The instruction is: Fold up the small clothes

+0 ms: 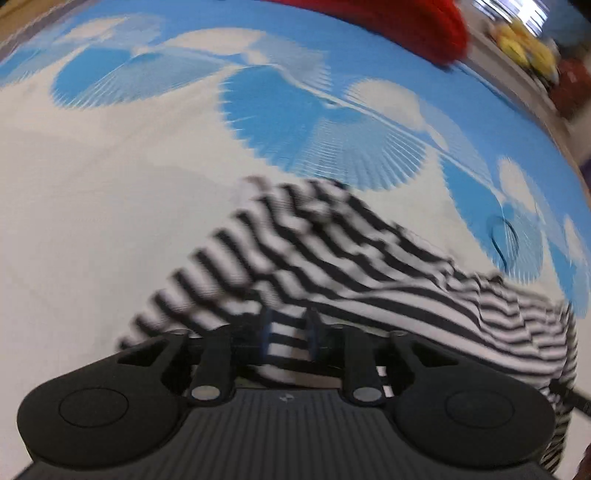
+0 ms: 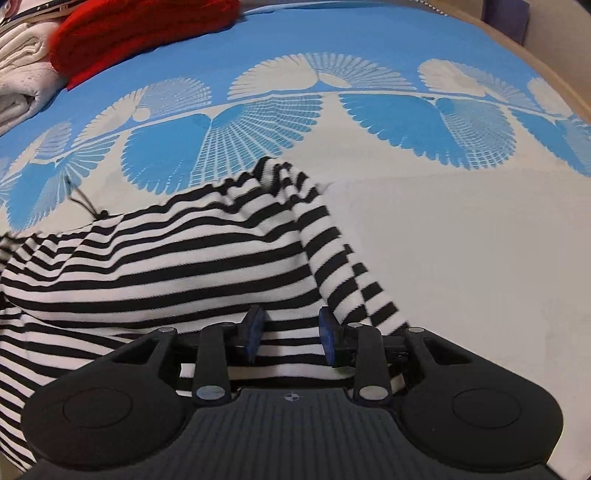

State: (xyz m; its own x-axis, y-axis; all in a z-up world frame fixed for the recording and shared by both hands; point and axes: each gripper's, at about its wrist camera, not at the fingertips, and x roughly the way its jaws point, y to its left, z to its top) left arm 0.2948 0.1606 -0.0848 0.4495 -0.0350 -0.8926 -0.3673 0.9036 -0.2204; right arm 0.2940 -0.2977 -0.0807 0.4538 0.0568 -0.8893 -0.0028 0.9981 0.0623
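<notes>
My left gripper (image 1: 289, 334) and my right gripper (image 2: 291, 338) each have their blue pads apart with the striped shirt (image 2: 166, 266) between them. It lies on the blue-and-white cloth (image 2: 461, 240).

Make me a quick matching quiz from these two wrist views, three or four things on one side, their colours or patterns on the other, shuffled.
Things:
1. Garment between the fingers of the right hand-held gripper
2. Knit bundle at the far edge
3. Folded cloth beside that bundle
4. Bedspread

Looks:
A. off-white
B. blue and white fan print
C. black and white stripes
D. red

Pairs: striped garment C; red knit D; folded cloth A; bedspread B.
</notes>
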